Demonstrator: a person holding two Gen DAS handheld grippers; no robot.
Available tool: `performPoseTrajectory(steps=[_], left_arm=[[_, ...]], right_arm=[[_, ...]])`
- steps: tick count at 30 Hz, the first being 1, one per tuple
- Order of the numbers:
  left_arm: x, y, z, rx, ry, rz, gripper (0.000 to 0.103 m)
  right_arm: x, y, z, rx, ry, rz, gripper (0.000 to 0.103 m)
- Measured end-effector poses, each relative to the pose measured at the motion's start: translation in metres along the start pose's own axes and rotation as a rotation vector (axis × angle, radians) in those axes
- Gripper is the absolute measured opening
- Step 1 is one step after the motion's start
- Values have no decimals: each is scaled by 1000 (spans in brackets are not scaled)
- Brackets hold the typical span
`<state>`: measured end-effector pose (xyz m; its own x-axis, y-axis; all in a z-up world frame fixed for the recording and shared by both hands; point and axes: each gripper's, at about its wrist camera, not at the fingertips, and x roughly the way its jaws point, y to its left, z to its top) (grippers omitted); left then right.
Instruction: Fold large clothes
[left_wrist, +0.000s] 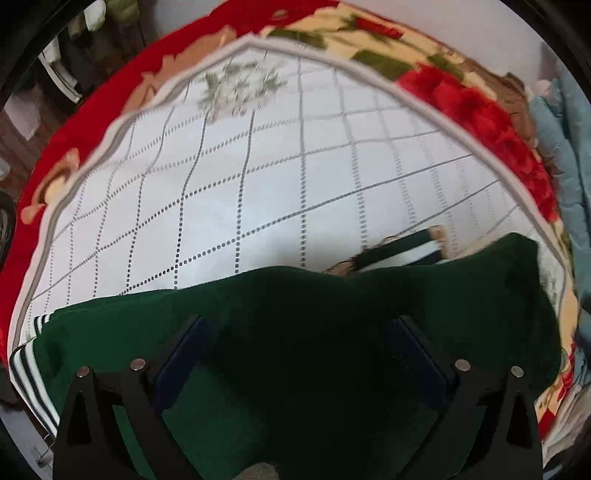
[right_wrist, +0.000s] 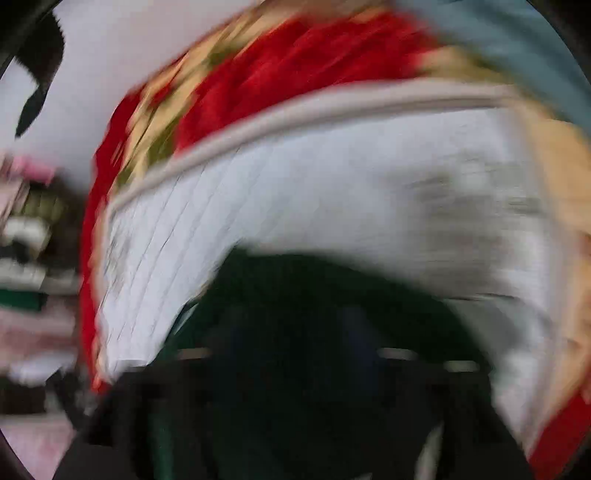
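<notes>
A dark green garment (left_wrist: 295, 332) with black-and-white striped trim (left_wrist: 33, 365) lies on a white checked quilt (left_wrist: 258, 184). My left gripper (left_wrist: 295, 350) hovers right over the green cloth, jaws wide apart, with nothing between the blue pads (left_wrist: 181, 354). Its striped cuff or collar (left_wrist: 406, 247) sticks out at the far edge. The right wrist view is heavily blurred: my right gripper (right_wrist: 295, 350) is over dark green cloth (right_wrist: 295, 288), and I cannot tell how its jaws stand.
The quilt lies on a red and cream floral blanket (left_wrist: 461, 96). A light blue cloth (left_wrist: 565, 147) is bunched at the right. Dark furniture and hanging items (left_wrist: 74, 55) stand at the far left.
</notes>
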<state>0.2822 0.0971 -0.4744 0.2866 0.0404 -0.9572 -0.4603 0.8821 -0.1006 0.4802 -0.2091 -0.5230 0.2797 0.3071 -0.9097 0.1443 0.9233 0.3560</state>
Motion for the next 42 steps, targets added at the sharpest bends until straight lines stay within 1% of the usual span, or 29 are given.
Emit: performPoseTrajectory(steps=[1,2,3,4,5,6,7,9,10,11,12,15,18,21,24,25,26,27,28,29,30,31,33,34,35,36,37,39,42], left_arm=[[-5,-2,-2,-2,-6,-8,103],[-7,-5,-6,-6,-9,-19,103],[-6,-9,-6,-14,-8,-32,103],[-5,-14,-10,-20,-5,-38,103],[-1,-19,-14,-18,6,-38,103],[4,-22,-17,-14,20,-36,103],[12,-27,-18,-12,39,-33,103],[16,-31,-29,-4,59,-23,103],[17,-33,-32,5,62,-13,103],[16,-35,-35,12,63,-4,103],[13,-35,-40,17,63,0,103],[4,-33,-53,30,66,9,103],[-8,-33,-70,54,90,7,103],[-20,-36,-89,82,106,2,103],[-22,-44,-101,118,126,5,103],[-21,-48,-103,128,127,10,103],[-19,-52,-103,132,127,9,103],[-16,-55,-103,132,126,6,103],[-13,-59,-100,127,117,1,103],[-10,-63,-97,122,102,3,103],[-6,-65,-94,122,95,9,103],[0,-68,-89,123,87,22,103],[15,-72,-81,126,88,68,103],[23,-71,-78,119,100,68,103],[30,-69,-75,105,114,58,103],[36,-67,-72,89,124,46,103],[39,-65,-71,78,128,35,103],[42,-62,-71,66,133,18,103],[43,-60,-74,71,125,4,103]], right_arm=[[-15,-22,-3,46,-32,-58,91],[-24,-46,-8,104,-39,-115,91],[-24,-73,-15,177,-16,-125,91],[-19,-91,-21,232,11,-98,91],[-6,-114,-29,321,59,-38,91],[14,-132,-37,400,109,54,91],[31,-142,-42,440,145,125,91],[82,-158,-57,550,219,330,88],[90,-156,-63,567,198,336,84],[87,-151,-66,562,150,333,73],[83,-144,-68,544,124,360,29],[58,-141,-90,576,67,406,15],[26,-160,-130,671,50,396,15],[-5,-185,-181,742,111,344,15],[-18,-199,-211,632,233,147,36],[-24,-201,-216,579,251,75,38],[-30,-199,-217,532,255,37,41],[-38,-196,-218,489,251,-15,45],[-52,-191,-216,446,211,-94,45],[-70,-182,-211,411,137,-141,45],[-84,-170,-205,380,78,-151,46],[-90,-160,-201,357,54,-146,46],[-90,-123,-179,261,3,-66,45],[-75,-90,-160,155,24,-28,44],[-59,-68,-151,69,50,-23,42],[-38,-46,-141,-8,79,14,35],[-24,-38,-141,-50,109,15,25],[25,-11,-127,-111,177,13,23],[78,12,-104,-155,188,-53,19]])
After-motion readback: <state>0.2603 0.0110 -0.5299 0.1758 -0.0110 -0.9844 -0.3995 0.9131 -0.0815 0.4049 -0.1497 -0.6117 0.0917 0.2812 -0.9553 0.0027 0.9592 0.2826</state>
